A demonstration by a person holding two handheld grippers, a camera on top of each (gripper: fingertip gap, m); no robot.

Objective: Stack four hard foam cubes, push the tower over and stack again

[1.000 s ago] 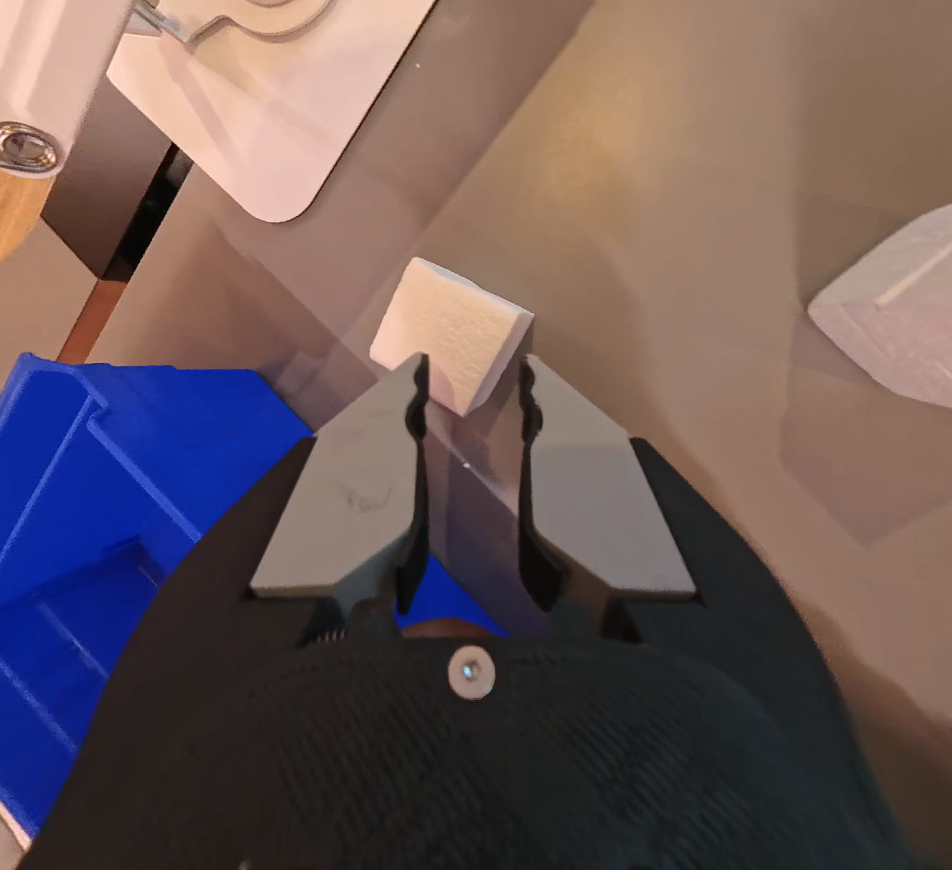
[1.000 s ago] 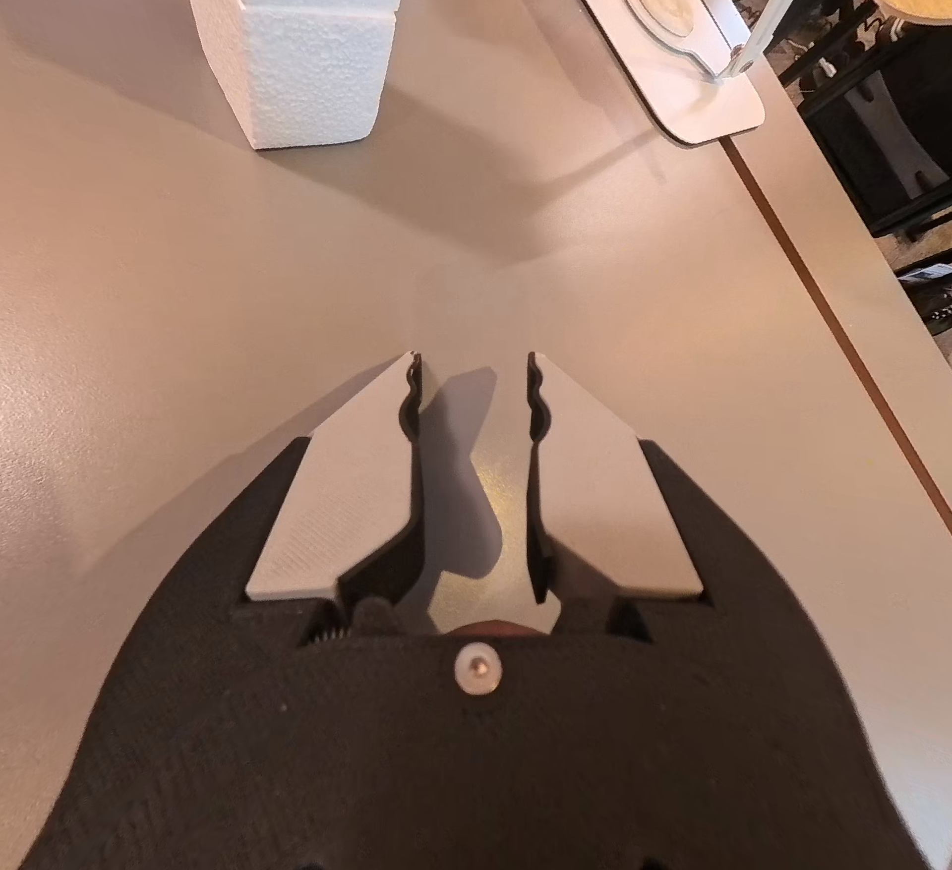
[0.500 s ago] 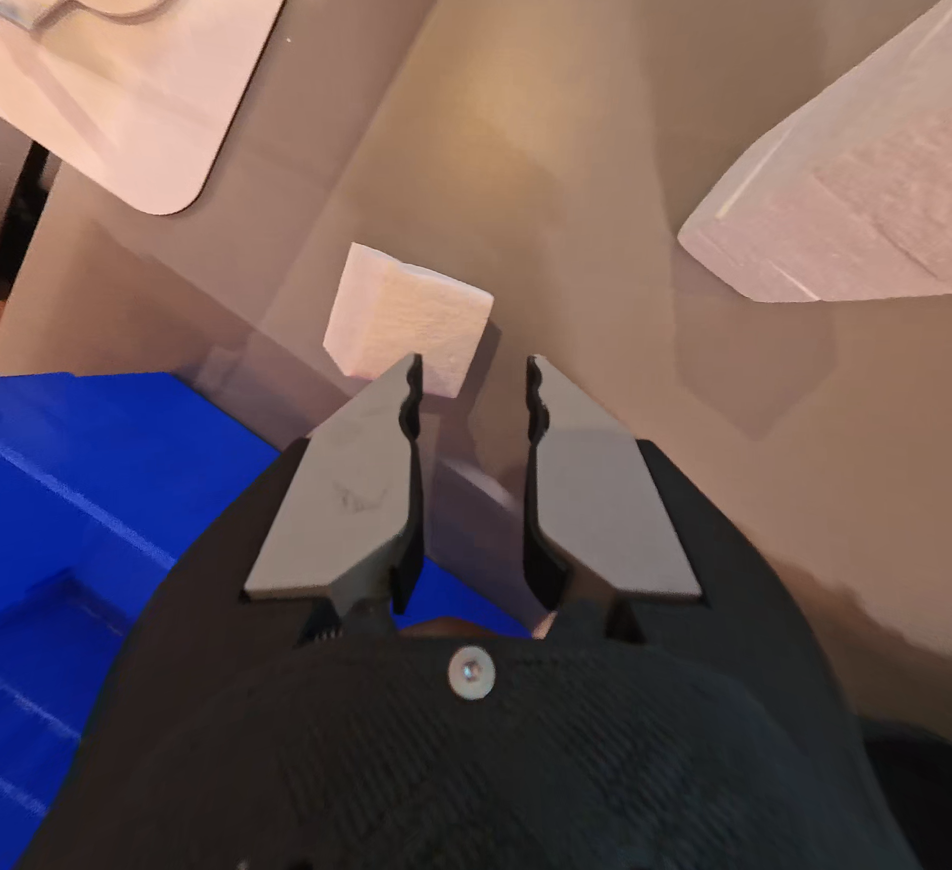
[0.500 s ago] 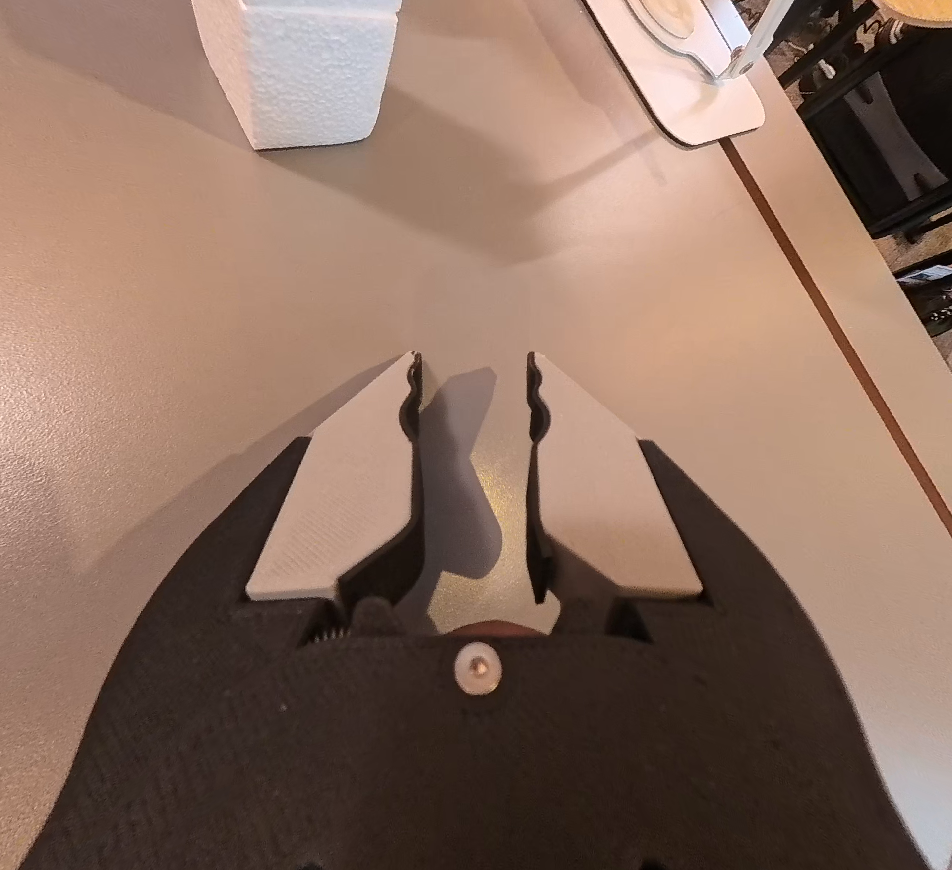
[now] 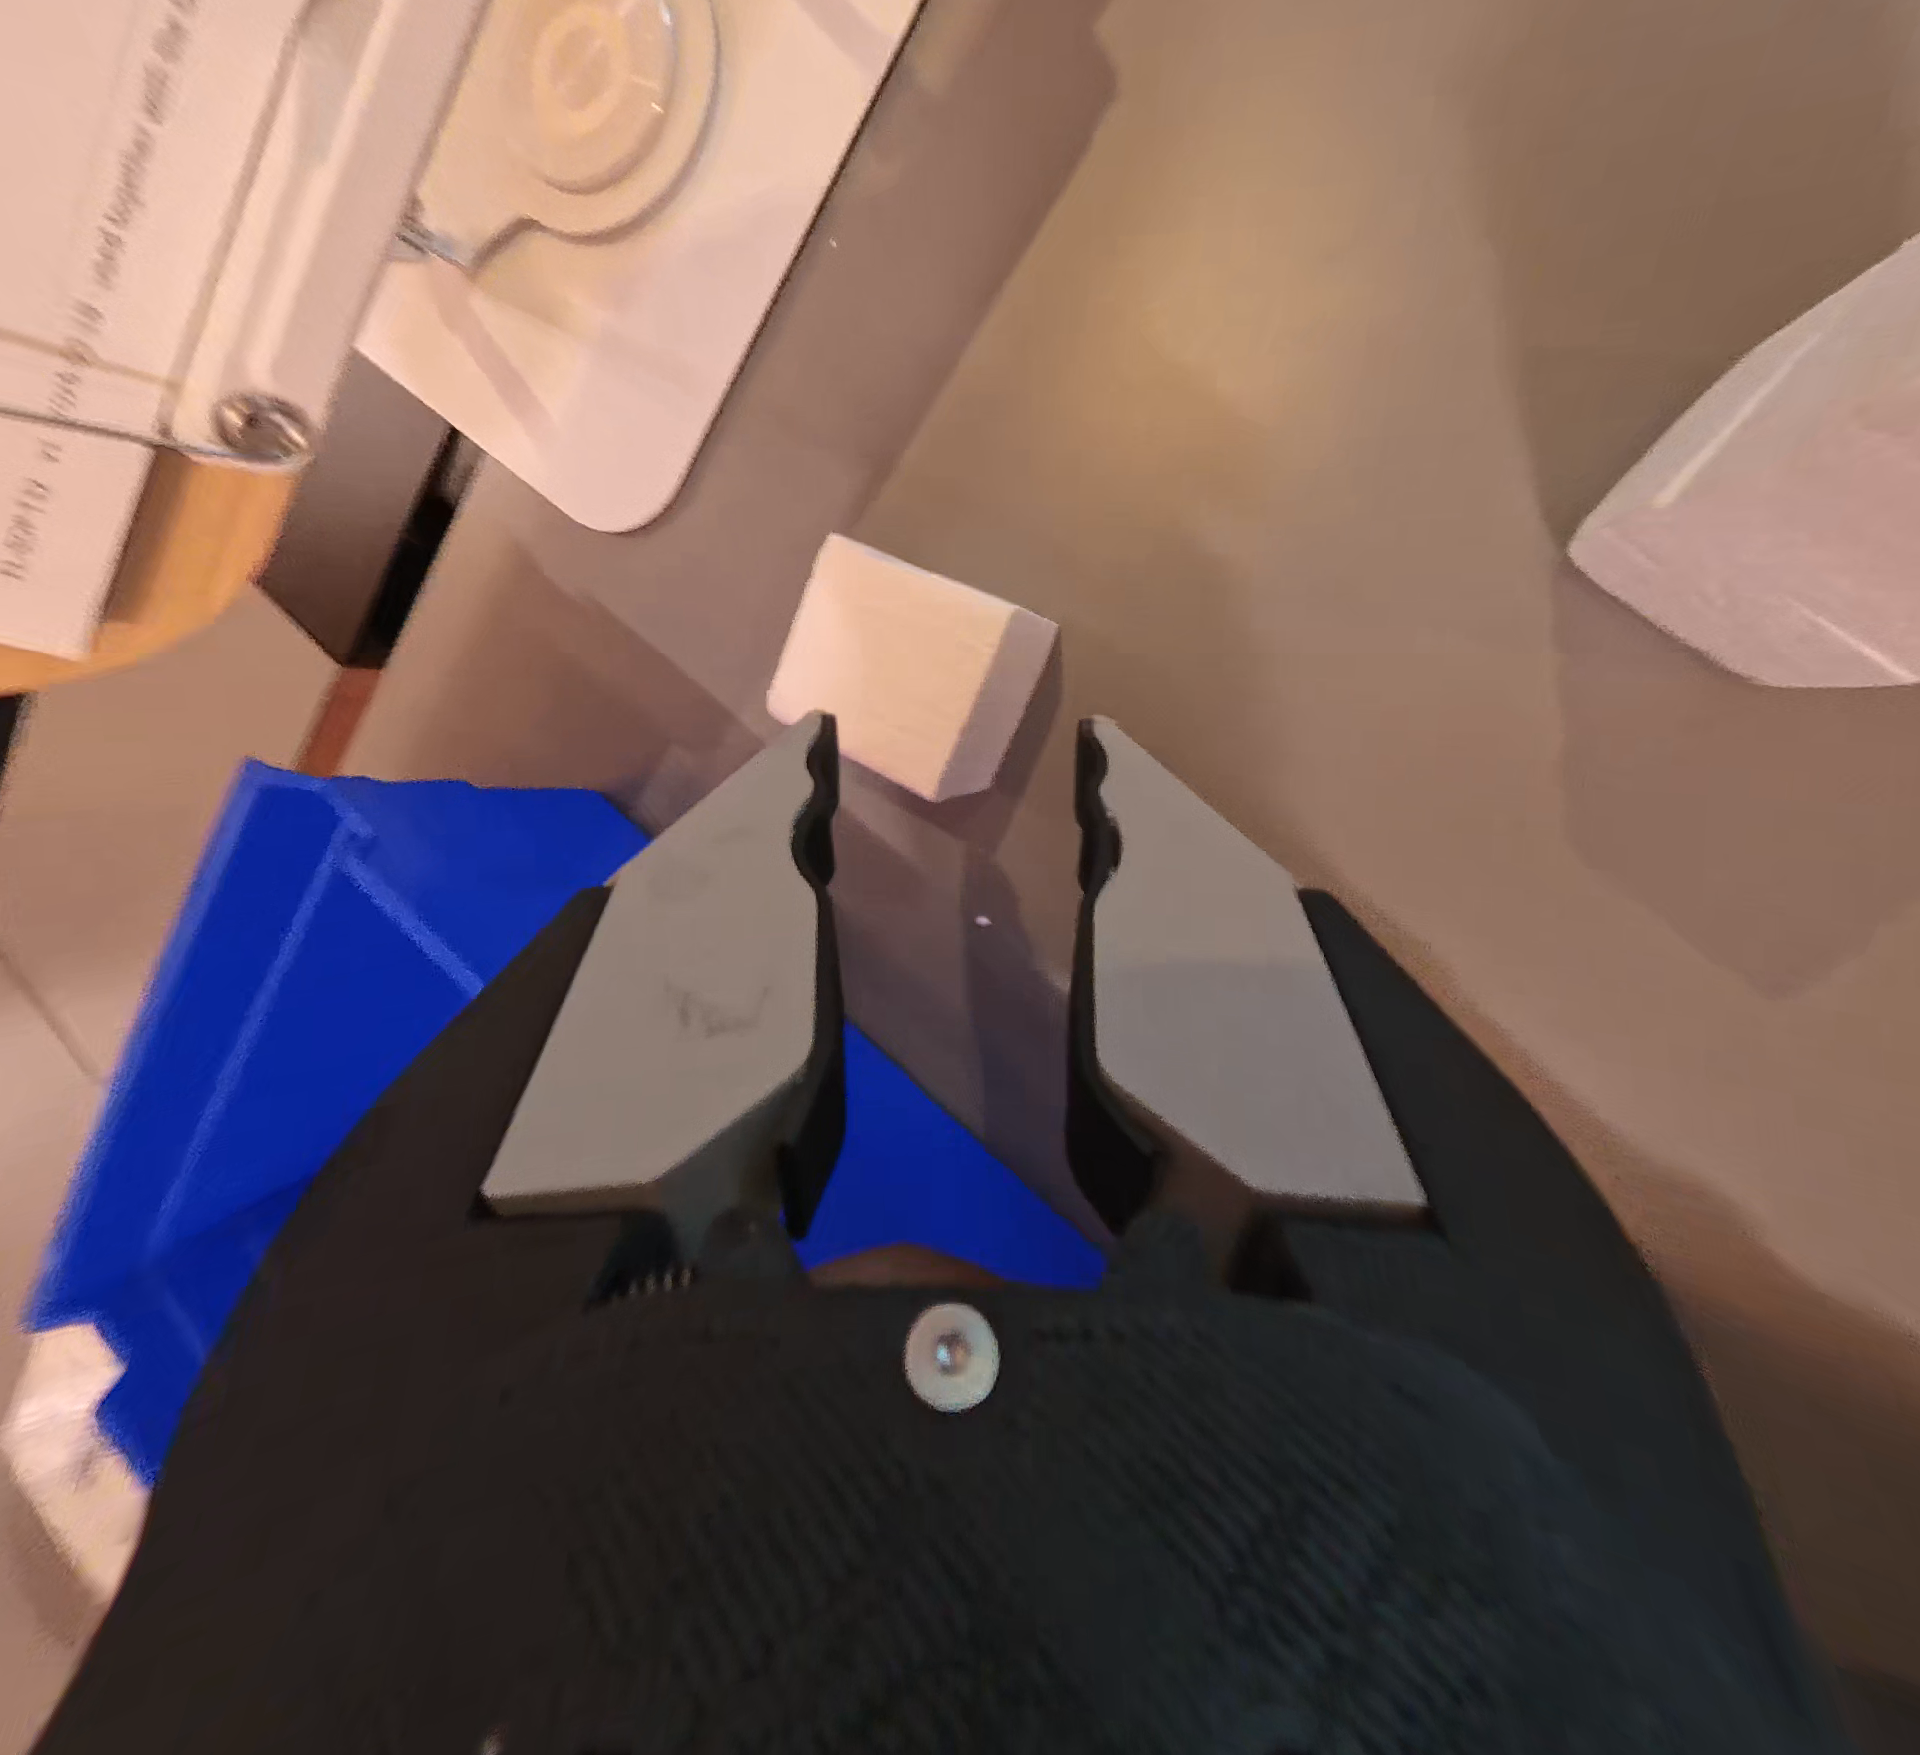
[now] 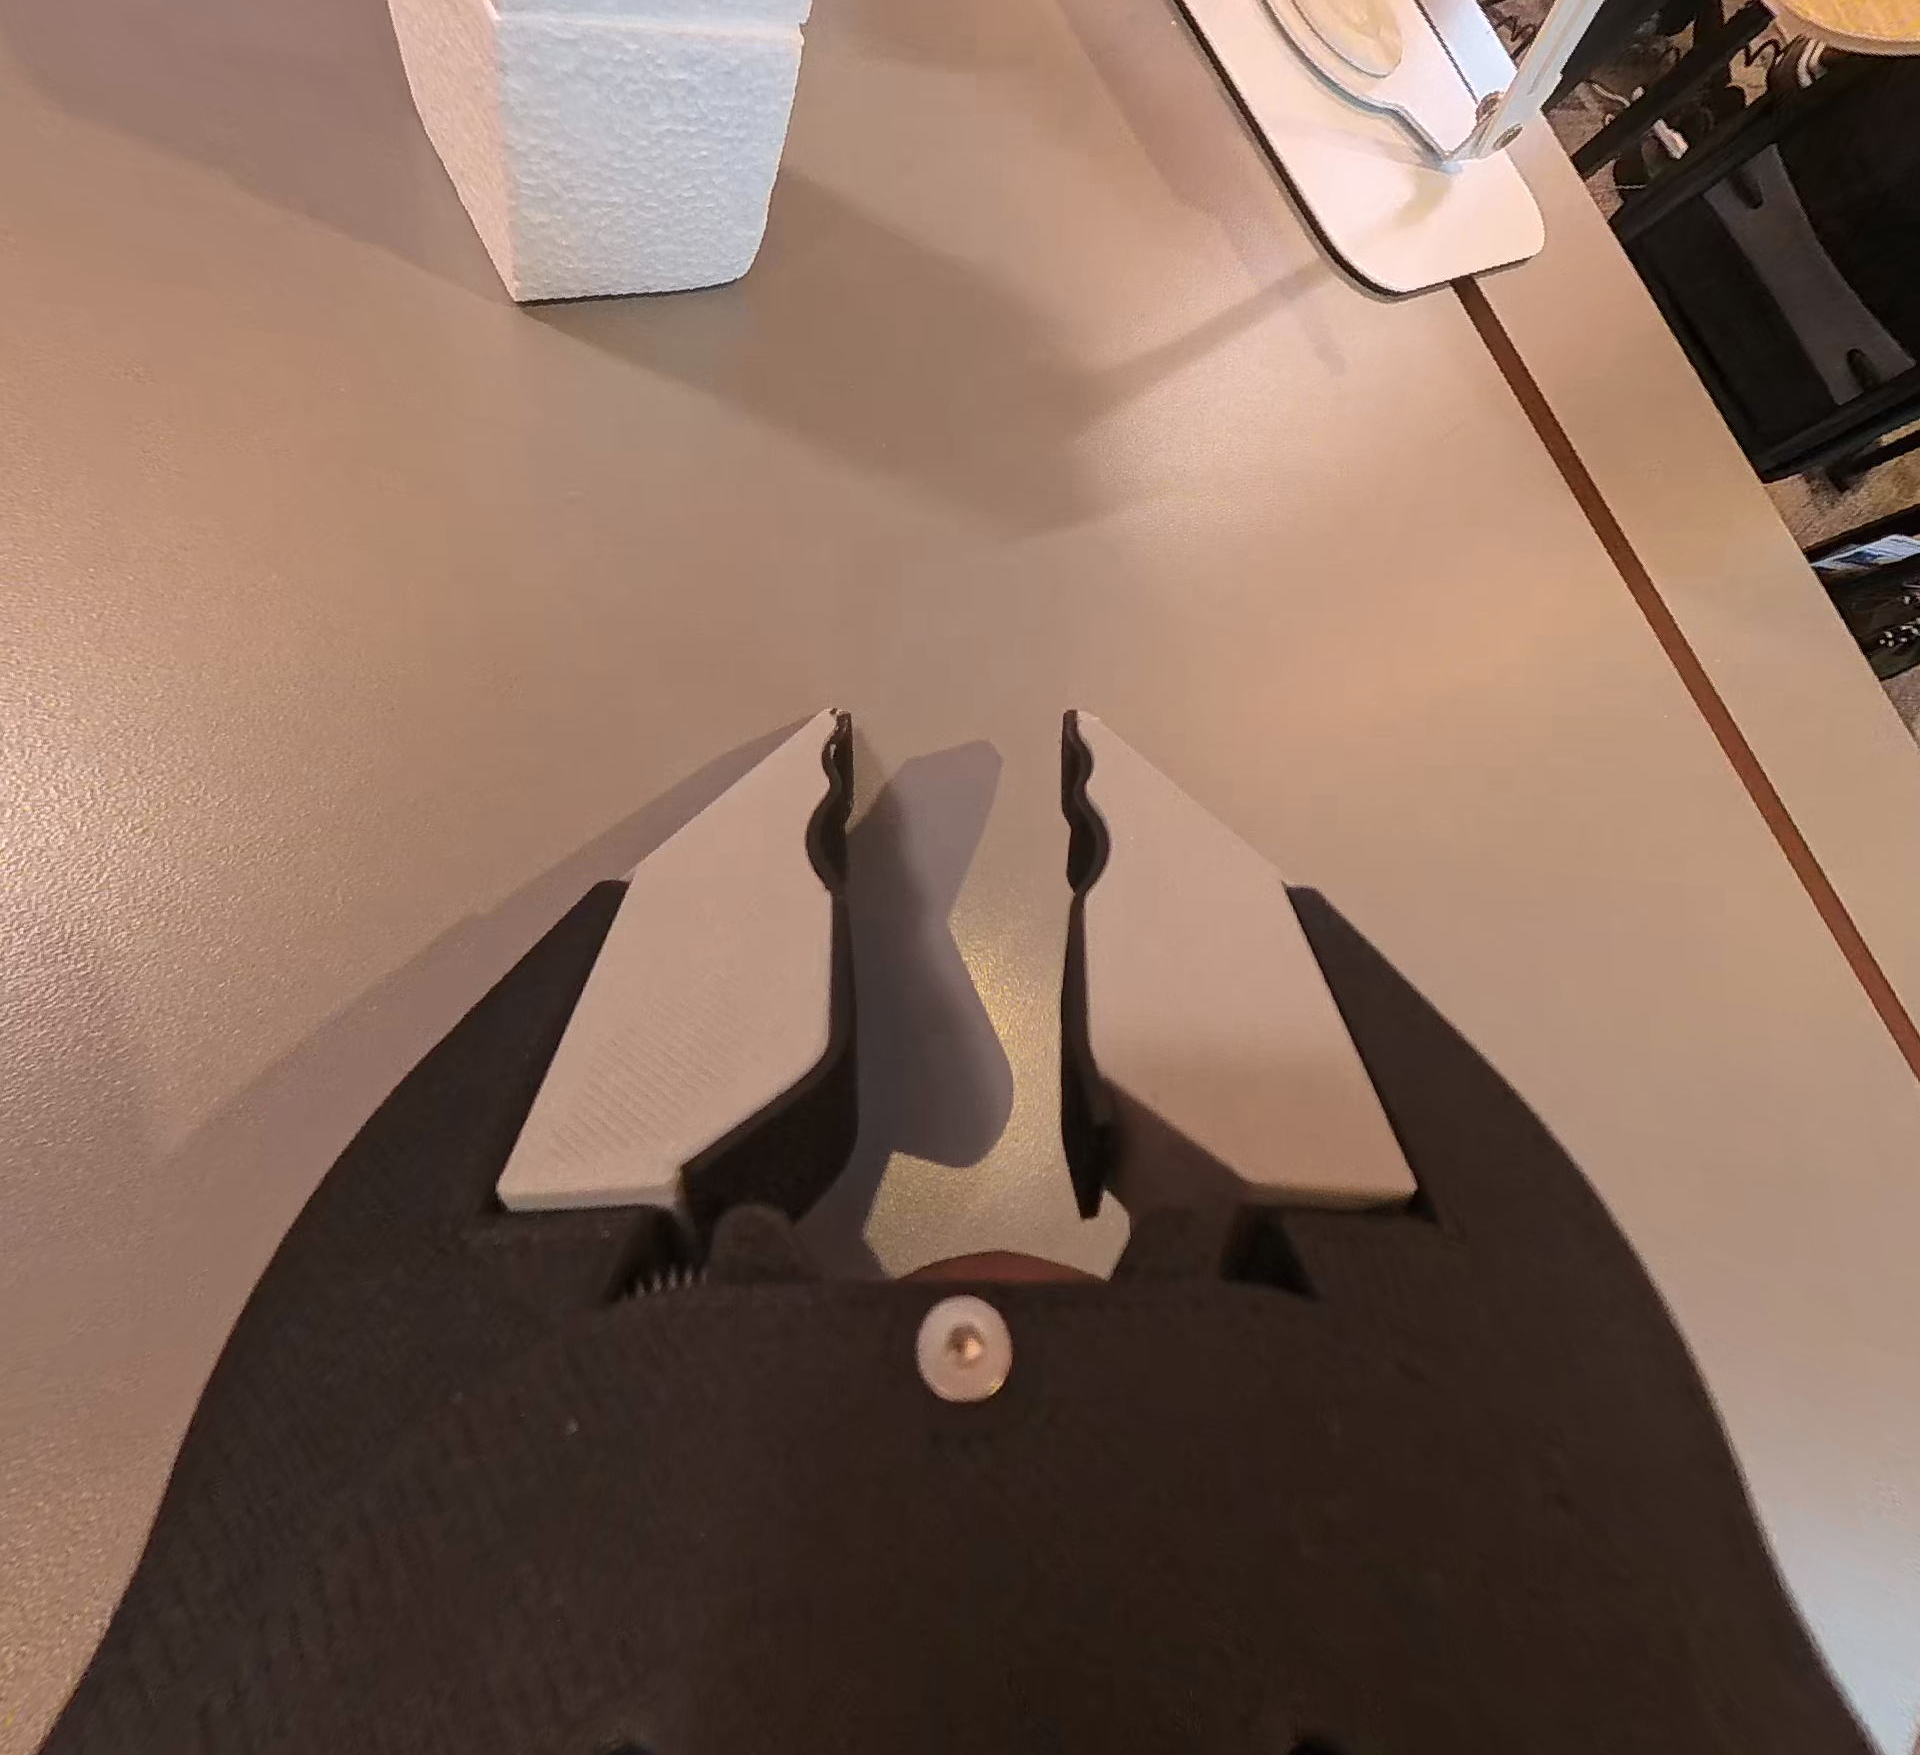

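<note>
A single white foam cube (image 5: pixel 909 661) lies on the grey table just beyond my left gripper (image 5: pixel 951 729), which is open and empty above it. The base of a stack of white foam cubes (image 5: pixel 1766 552) shows at the right edge of the left wrist view. In the right wrist view the same stack (image 6: pixel 623 95) stands at the far left, its top cut off by the frame. My right gripper (image 6: pixel 956 729) is open and empty, low over bare table well short of the stack.
A blue plastic bin (image 5: pixel 312 1030) sits under and left of my left gripper. A white flat lamp base (image 5: pixel 665 178) lies at the far left; it also shows in the right wrist view (image 6: pixel 1340 43). The table edge (image 6: pixel 1714 718) runs along the right. The grippers' ends are close to 25 centimetres from one another.
My left gripper swung right, then back left, and the loose cube sits near the fingertips again. The right gripper has not moved.
</note>
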